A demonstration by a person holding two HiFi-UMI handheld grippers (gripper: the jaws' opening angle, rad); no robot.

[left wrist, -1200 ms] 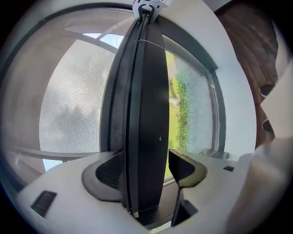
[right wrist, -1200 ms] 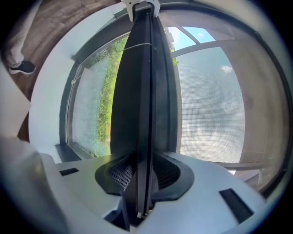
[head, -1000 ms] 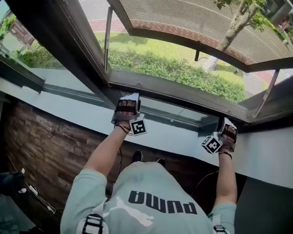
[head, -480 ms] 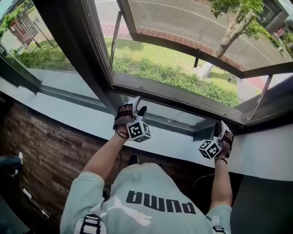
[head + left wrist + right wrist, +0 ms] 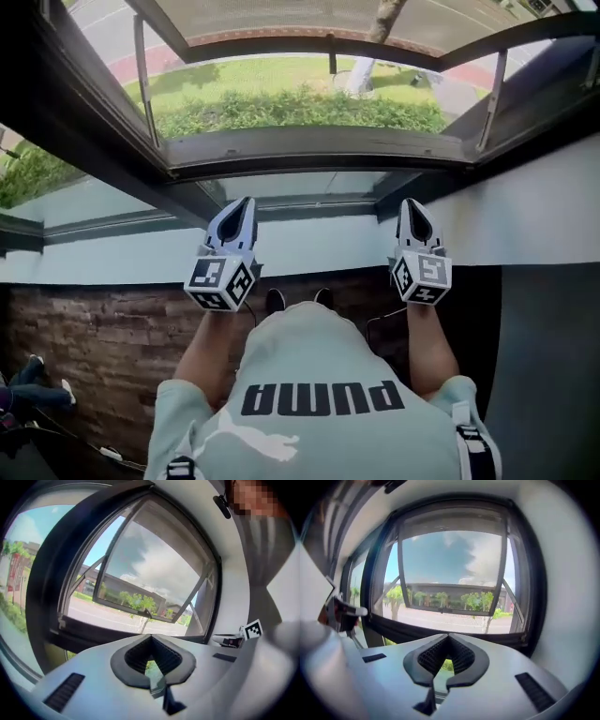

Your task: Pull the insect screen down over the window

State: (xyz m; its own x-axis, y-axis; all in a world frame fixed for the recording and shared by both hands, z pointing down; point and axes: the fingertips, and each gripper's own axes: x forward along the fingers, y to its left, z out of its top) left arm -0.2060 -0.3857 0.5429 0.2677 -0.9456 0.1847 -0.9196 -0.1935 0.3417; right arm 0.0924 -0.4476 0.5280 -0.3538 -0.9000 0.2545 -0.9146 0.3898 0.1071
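Note:
The window's sash [image 5: 309, 28] stands swung outward, and its pane shows a fine grid. In the right gripper view a pale strip [image 5: 452, 524] runs across the top of the opening; I cannot tell if it is the insect screen. My left gripper [image 5: 241, 206] [image 5: 151, 638] and right gripper [image 5: 412, 208] [image 5: 447, 638] hover side by side over the white sill [image 5: 319, 239], pointing at the window's bottom rail [image 5: 319, 150]. Both sets of jaws have just been closing and now meet with nothing between them. Neither gripper touches the frame.
A dark mullion [image 5: 84, 103] divides this window from a fixed pane at the left. A stay arm [image 5: 142, 84] props the sash on each side. Below the sill is a brick-patterned wall [image 5: 94, 328]. A second person's shoes [image 5: 33, 370] show at the lower left.
Both grippers have come away from the bottom rail, risen and drawn back over the sill. They rolled so that their marker cubes face up. Their jaws went from open to shut.

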